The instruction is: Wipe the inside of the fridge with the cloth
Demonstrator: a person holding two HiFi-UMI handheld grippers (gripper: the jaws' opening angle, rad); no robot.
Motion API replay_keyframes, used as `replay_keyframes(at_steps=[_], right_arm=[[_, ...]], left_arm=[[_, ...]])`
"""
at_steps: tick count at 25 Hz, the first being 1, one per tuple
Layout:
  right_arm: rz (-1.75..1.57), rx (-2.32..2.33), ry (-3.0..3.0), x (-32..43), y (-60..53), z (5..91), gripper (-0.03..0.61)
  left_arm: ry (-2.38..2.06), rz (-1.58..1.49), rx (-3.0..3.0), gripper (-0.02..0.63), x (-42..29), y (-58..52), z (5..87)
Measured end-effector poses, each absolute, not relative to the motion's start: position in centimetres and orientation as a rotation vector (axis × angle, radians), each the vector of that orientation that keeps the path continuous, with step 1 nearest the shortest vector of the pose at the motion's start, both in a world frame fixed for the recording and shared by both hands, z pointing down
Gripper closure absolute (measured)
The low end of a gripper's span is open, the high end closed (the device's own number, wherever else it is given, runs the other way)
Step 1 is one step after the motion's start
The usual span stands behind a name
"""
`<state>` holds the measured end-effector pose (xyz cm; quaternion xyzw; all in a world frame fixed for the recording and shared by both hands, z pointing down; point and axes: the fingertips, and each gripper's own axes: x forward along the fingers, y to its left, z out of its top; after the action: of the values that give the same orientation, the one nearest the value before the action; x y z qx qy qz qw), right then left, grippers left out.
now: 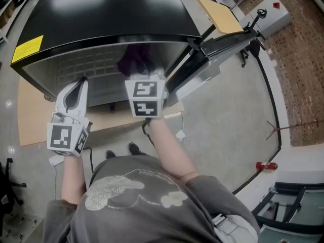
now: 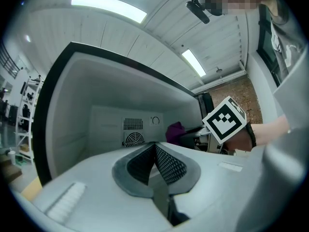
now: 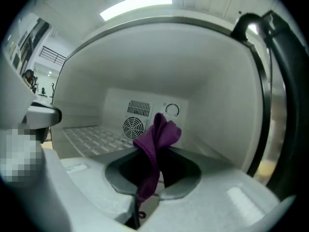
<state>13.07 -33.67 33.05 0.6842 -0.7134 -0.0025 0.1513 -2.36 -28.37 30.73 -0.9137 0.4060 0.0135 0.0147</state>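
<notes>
A small black fridge (image 1: 101,14) stands open in front of me, its white inside (image 3: 159,76) bare but for a wire shelf (image 3: 91,137) on the left. A purple cloth (image 3: 157,139) is pinched in my right gripper (image 3: 153,164), which is shut on it just inside the opening (image 1: 137,67). The cloth (image 1: 134,59) bunches upward above the jaws. My left gripper (image 1: 80,85) is at the opening's left, shut with nothing between its jaws (image 2: 155,151). The left gripper view shows the cloth (image 2: 175,129) and the right gripper's marker cube (image 2: 224,120) to the right.
The fridge door (image 1: 217,44) hangs open to the right. On the back wall are a round fan vent (image 3: 134,126) and a dial (image 3: 172,110). The fridge rests on a wooden board (image 1: 35,120). A black cable (image 1: 271,105) and a red object (image 1: 266,165) lie on the floor at right.
</notes>
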Motion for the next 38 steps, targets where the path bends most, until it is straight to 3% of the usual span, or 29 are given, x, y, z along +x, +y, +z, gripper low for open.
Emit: replay_keyframes(at_steps=[26, 31, 38], right_arm=[[-0.095, 2.191, -1.834, 16.2, -25.5, 33.2, 0.535], [-0.273, 2.131, -1.992, 13.9, -24.5, 32.8, 0.536], [-0.366, 1.770, -2.238, 4.9, -23.6, 36.3, 0.537]], left_arm=[[1.119, 0.012, -2.936, 0.597, 0.2, -26.9, 31.7], [1.129, 0.032, -2.934, 0.597, 0.4, -26.7, 32.7], [1.294, -0.029, -2.903, 0.597, -3.6, -25.6, 36.6]])
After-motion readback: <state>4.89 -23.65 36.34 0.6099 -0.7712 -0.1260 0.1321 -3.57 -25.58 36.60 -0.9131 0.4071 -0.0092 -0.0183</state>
